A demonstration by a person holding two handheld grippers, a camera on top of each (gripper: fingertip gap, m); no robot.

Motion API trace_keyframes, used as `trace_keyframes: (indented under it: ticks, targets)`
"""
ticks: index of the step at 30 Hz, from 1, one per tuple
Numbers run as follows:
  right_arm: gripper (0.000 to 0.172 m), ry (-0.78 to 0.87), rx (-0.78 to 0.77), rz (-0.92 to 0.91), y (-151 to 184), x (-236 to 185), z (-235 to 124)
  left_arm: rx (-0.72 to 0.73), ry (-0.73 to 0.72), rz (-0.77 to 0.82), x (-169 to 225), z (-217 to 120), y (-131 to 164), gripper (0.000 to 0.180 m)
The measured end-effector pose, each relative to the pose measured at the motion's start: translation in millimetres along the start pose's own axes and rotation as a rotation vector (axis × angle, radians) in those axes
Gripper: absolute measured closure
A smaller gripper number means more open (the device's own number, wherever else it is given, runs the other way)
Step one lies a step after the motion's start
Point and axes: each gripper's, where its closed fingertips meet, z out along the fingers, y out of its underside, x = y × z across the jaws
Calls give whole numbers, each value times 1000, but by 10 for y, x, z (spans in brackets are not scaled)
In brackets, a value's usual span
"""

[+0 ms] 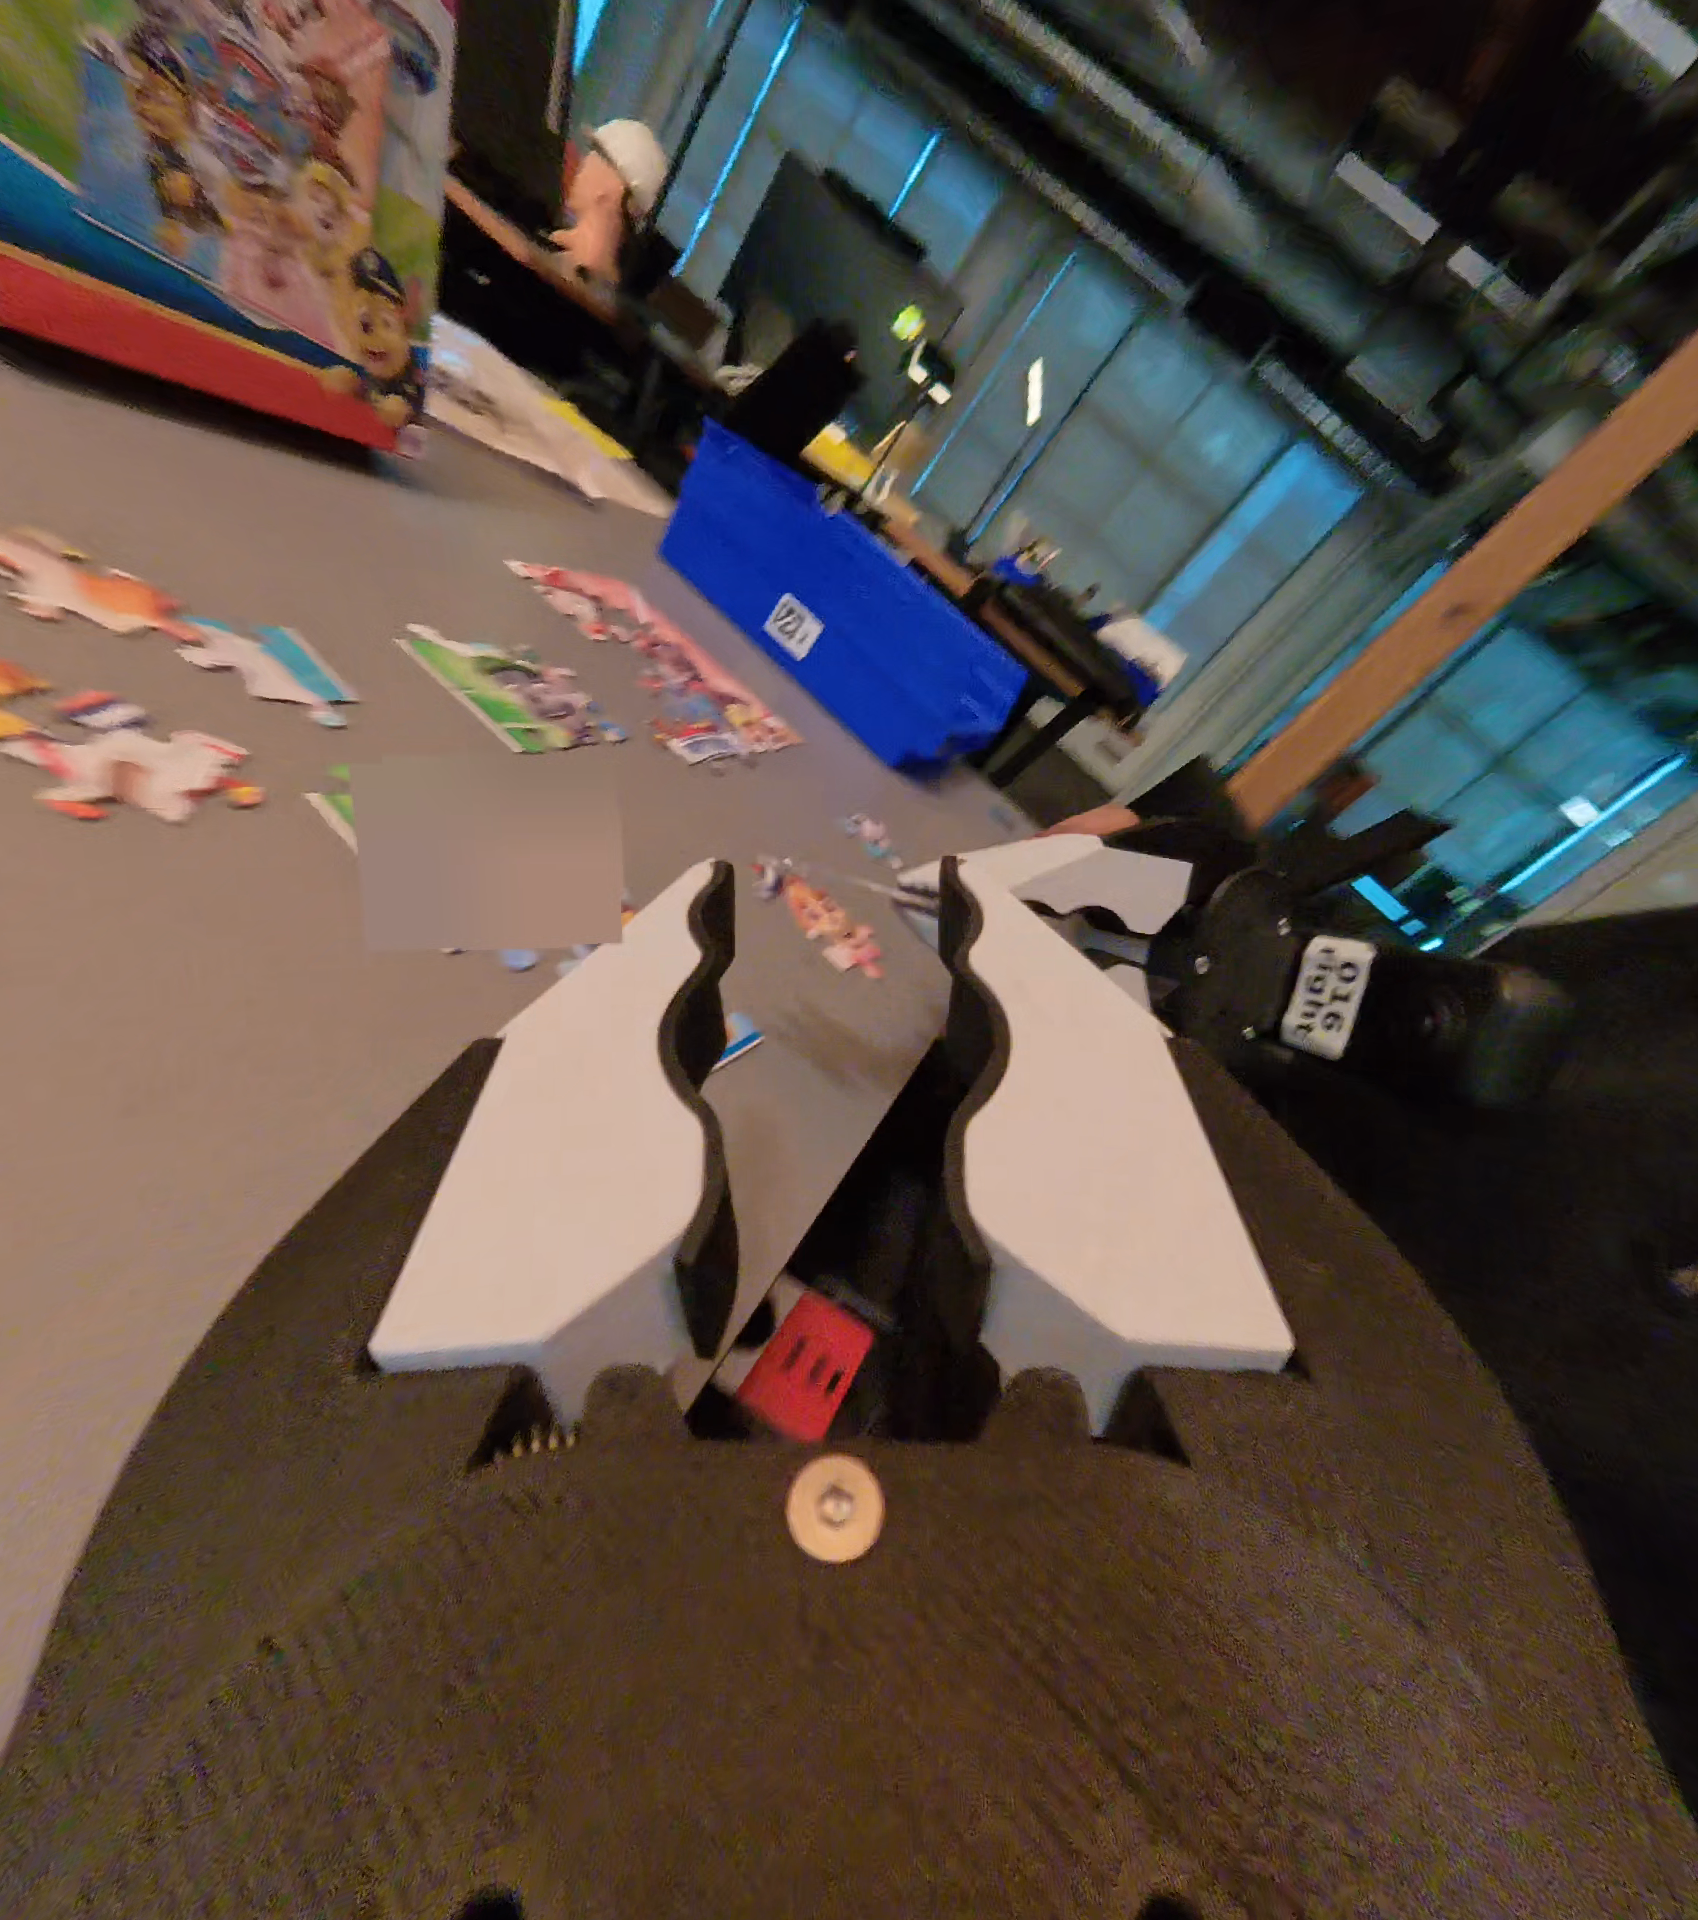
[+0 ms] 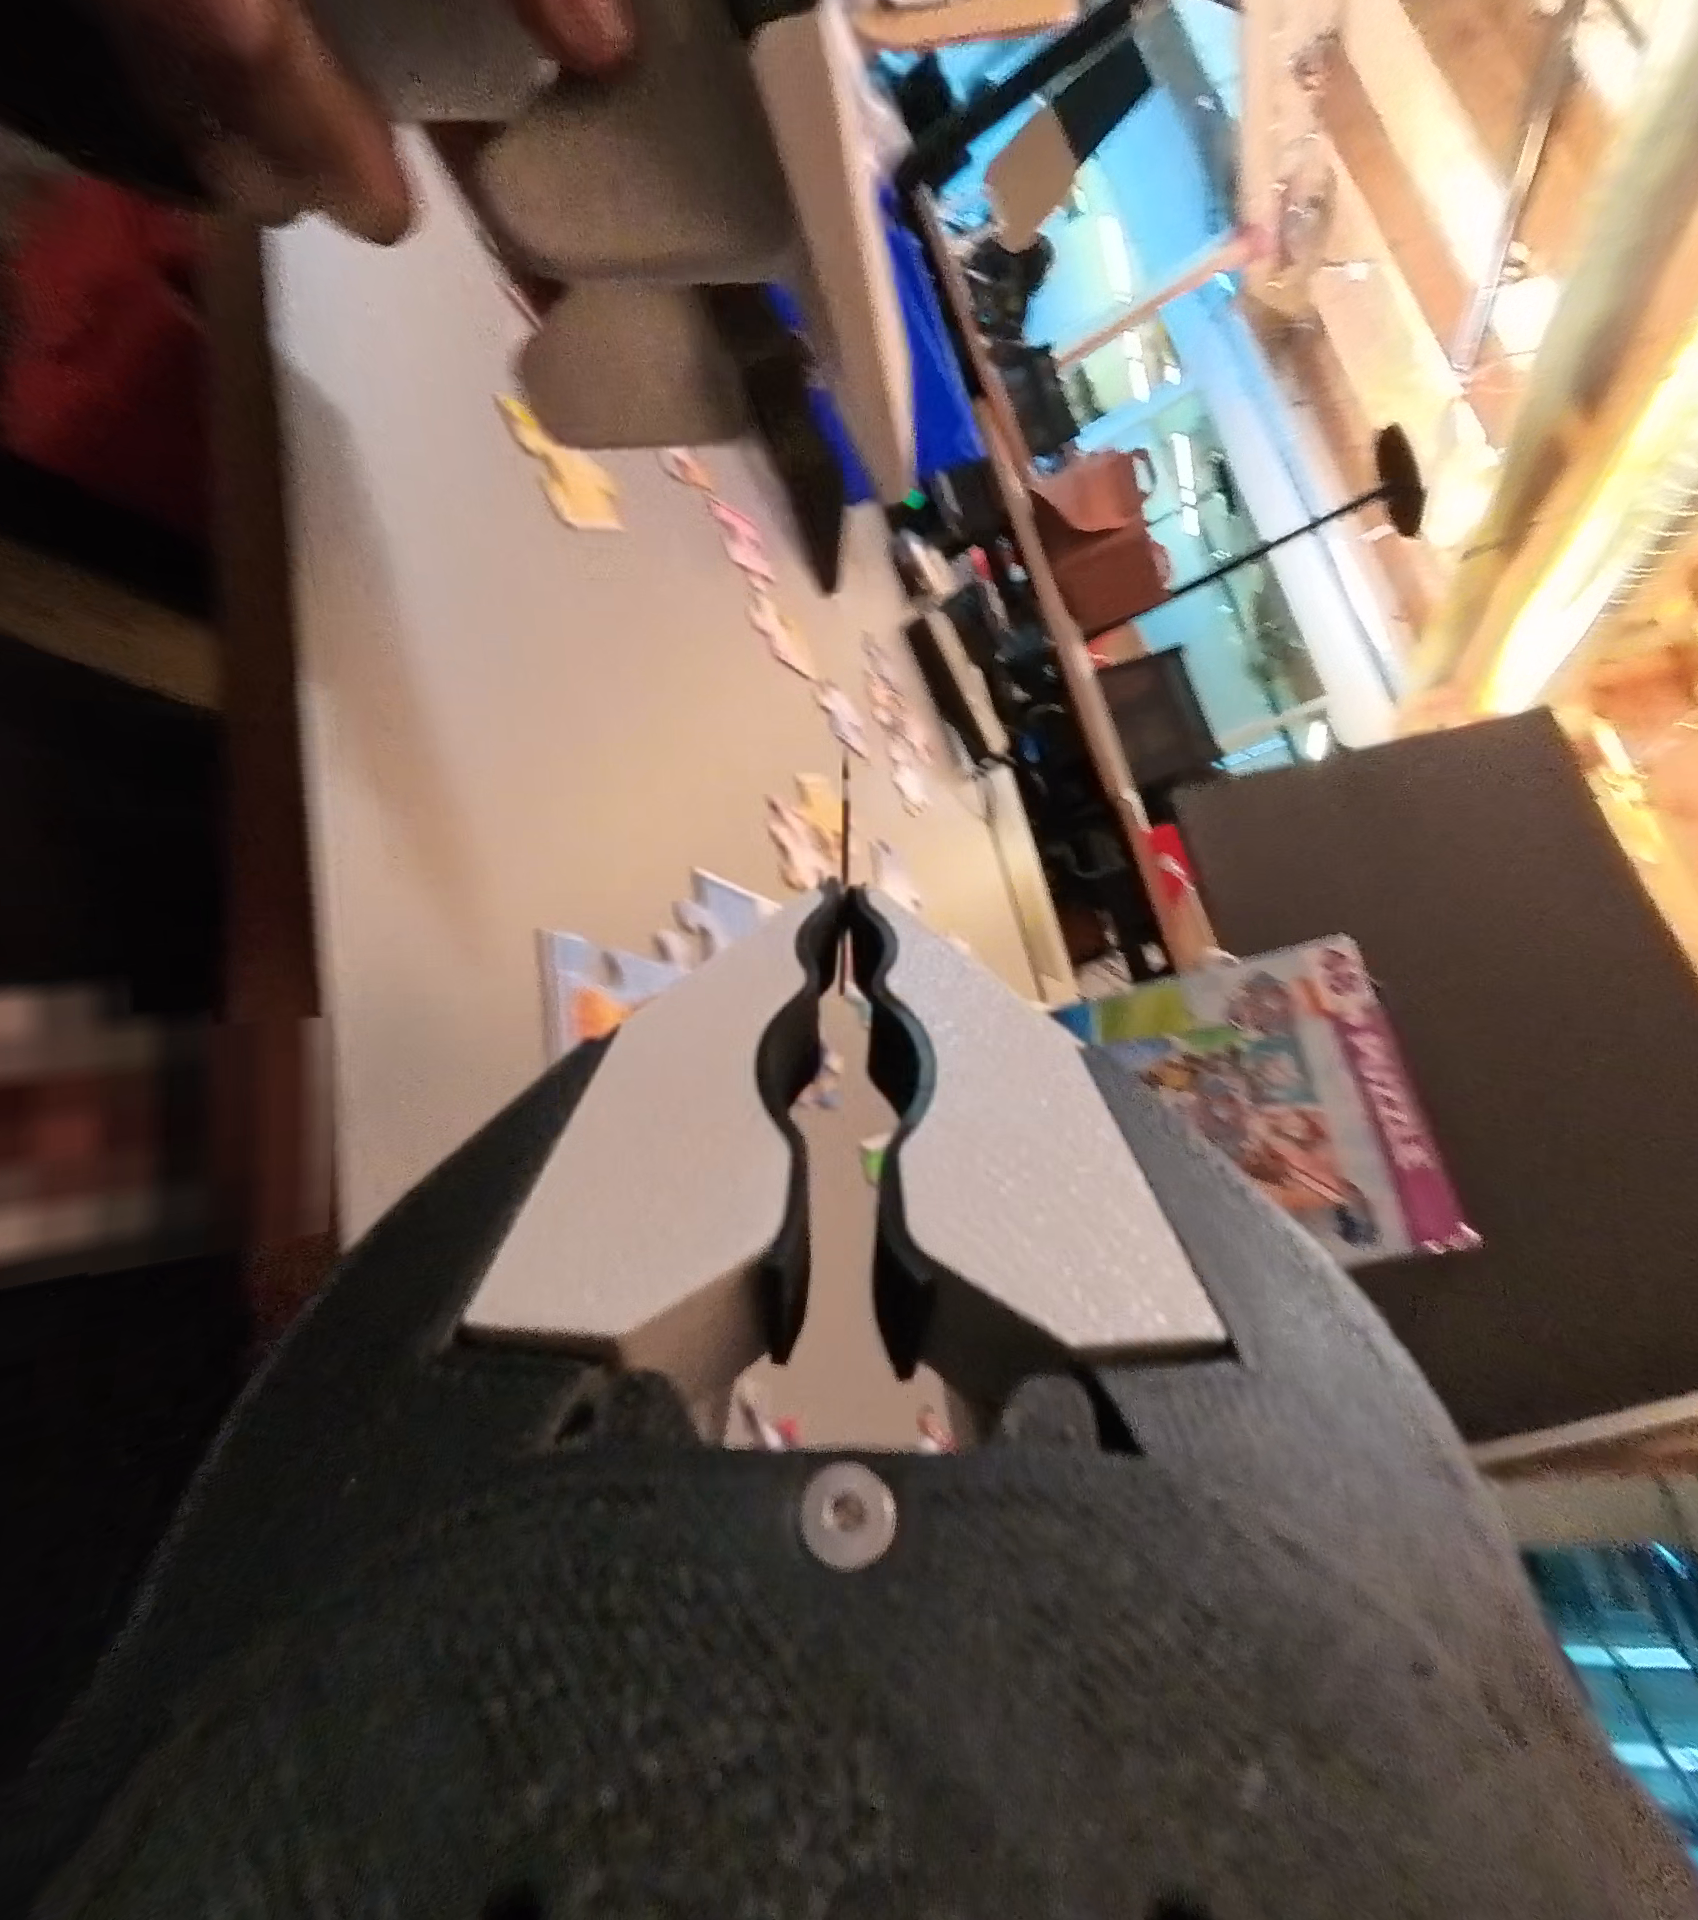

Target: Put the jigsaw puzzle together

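Puzzle piece [image 2: 843, 821], thin, light, stiff card, easily bent: pinched edge-on at right gripper [image 2: 843, 902] tips, above grey table [image 2: 512, 727]. Left gripper [image 1: 837, 883] spread, bare, close alongside.

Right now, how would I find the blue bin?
Look at the grey table strewn with puzzle pieces. By its far edge sits the blue bin, the only big plain-blue thing, with a white label on its side.
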Motion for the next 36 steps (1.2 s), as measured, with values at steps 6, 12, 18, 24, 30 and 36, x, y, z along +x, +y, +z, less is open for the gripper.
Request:
trace_keyframes:
  ticks: [6,12,18,24,30,36]
  targets:
    - [172,97,-77,88,525,507,-193,-11,108,-186,38,570,166,141]
    - [172,174,-301,-116,1173,789,-269,-49,116,-212,-2,1018,119,141]
    - [172,11,-490,-156,1923,892,-62,-309,-173,198,-412,1524,-14,141]
    - [172,-167,-623,-214,2286,700,274,-530,-325,478,-985,2125,-193,142]
    - [172,-215,-645,-195,2322,579,385,-571,-339,426,-1304,2306,-93,150]
    - [158,-290,-647,-131,2300,453,368,-600,-353,439,-1408,2228,1,156]
